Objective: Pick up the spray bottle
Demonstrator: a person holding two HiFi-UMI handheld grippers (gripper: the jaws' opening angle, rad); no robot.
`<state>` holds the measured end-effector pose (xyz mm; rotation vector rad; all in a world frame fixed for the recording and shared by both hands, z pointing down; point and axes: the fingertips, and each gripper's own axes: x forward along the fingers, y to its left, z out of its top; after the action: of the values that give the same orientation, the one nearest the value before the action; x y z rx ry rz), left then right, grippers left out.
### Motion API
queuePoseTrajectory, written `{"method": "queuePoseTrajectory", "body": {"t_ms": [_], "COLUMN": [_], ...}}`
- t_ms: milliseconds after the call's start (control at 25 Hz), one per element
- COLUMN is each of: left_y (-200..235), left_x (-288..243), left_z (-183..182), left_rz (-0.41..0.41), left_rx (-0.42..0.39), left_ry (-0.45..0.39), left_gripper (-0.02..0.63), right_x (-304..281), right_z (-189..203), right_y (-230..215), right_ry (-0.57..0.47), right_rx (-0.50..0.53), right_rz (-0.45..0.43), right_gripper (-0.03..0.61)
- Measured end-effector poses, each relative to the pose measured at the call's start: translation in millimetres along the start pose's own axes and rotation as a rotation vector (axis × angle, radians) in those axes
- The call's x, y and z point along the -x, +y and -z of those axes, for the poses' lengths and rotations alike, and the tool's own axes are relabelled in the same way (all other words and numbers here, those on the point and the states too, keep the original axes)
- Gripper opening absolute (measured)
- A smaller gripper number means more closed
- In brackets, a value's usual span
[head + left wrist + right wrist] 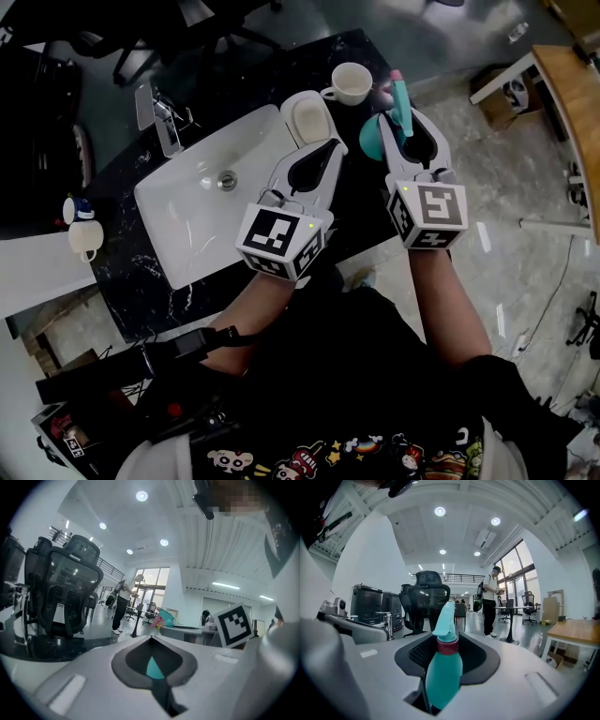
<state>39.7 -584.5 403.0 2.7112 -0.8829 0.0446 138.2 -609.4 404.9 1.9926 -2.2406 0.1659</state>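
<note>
Right hand-held gripper [410, 131] is closed on the spray bottle [443, 667]: its 2 jaws press the teal body just below the dark red collar, and the bottle stands upright. Left hand-held gripper [330, 147] has its jaws together at the tips and holds nothing. A teal sliver shows through its jaw opening, probably the bottle beyond it. Judged step: the grasp is made and the lift is in hand or about to start. No view shows whether the base is off the counter [141, 272]. Next move calls for a straight rise with steady squeeze, keeping the bottle vertical and clear of the cup [352, 82] just behind it. Only the right gripper view shows where the jaws sit on the body. Only the head view gives the layout: the bottle is at the counter's right end, with the sink [187, 220] and faucet [167, 127] to the left. The left gripper view adds a side glimpse of the bottle's nozzle.
</note>
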Motion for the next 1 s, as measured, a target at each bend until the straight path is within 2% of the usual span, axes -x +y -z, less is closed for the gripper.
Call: {"method": "queuePoseTrajectory", "body": {"t_ms": [200,400,560,760,1000], "left_y": [-20,-63,-111,-165,-207], "left_x": [9,22,38,60,79], "left_z": [-16,-36,-46,-41,-37], "left_rz": [-0.043,-0.090,-0.137,-0.194,-0.221], "left_rx": [-0.039,-0.075,-0.102,-0.135,-0.157], "left_ry": [-0.048,-0.101,-0.134,-0.165,-0.167], "left_gripper": [0.000,0.000,0.000,0.000,0.000], "right_x": [41,97,149,211,256], "right_z": [-26,-43,-43,-39,-30], "right_y": [-4,-15,-24,-25,-36], "right_ry": [-0.062,-0.106,-0.118,-0.127,-0.129], "right_rx": [-0.010,-0.028,-0.024,-0.027,-0.038], "right_rz": [-0.037,-0.090,-0.159,-0.243,-0.267], "right_gripper": [0.169,0.167,0.169,0.167,0.166]}}
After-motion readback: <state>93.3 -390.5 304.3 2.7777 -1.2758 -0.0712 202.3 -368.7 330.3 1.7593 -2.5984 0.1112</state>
